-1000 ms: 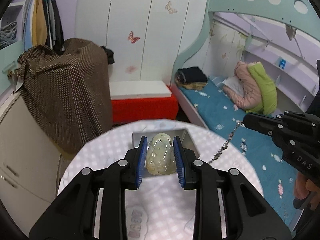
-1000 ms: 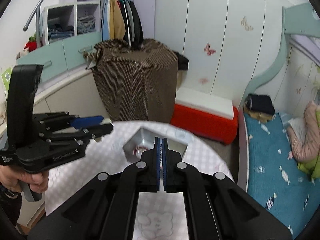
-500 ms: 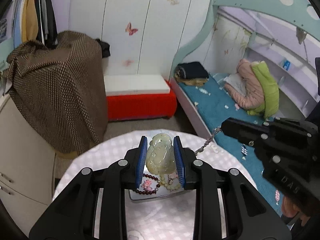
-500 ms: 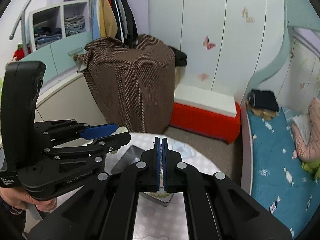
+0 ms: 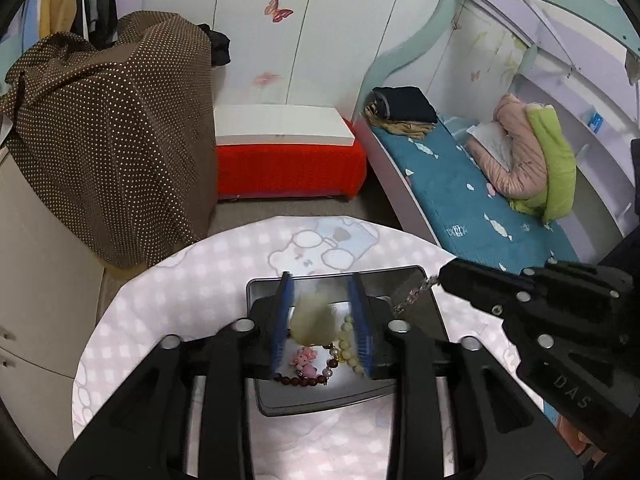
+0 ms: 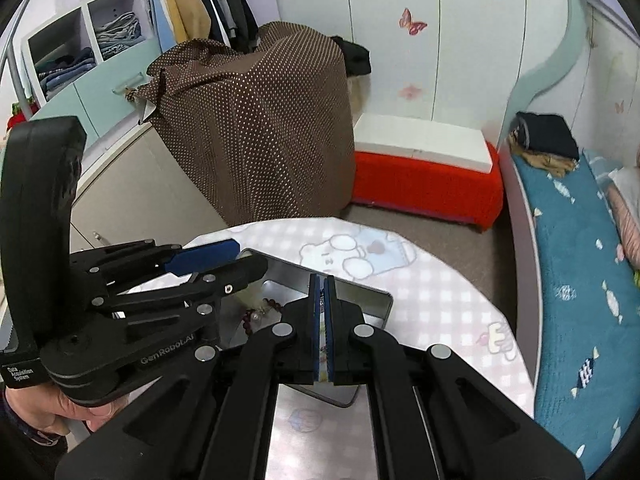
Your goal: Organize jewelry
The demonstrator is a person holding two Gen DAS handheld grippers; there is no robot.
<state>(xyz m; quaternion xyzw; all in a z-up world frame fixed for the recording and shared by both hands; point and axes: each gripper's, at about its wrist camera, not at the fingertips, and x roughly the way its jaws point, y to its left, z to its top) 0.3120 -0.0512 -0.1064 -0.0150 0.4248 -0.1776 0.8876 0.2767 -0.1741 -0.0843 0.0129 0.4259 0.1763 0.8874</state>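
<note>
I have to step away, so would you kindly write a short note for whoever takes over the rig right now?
Left gripper: jaws have just been opening, now open over the metal tray; the pale jade pendant sits blurred between them, no longer pinched.
Right gripper: jaws shut on a thin silver chain that hangs over the tray's right side.
Already in the tray: a dark red bead bracelet with a pink charm and a cream bead strand.
Done: pendant brought to the tray.
Left: confirm the pendant has settled, then lower and release the chain into the tray.
</note>
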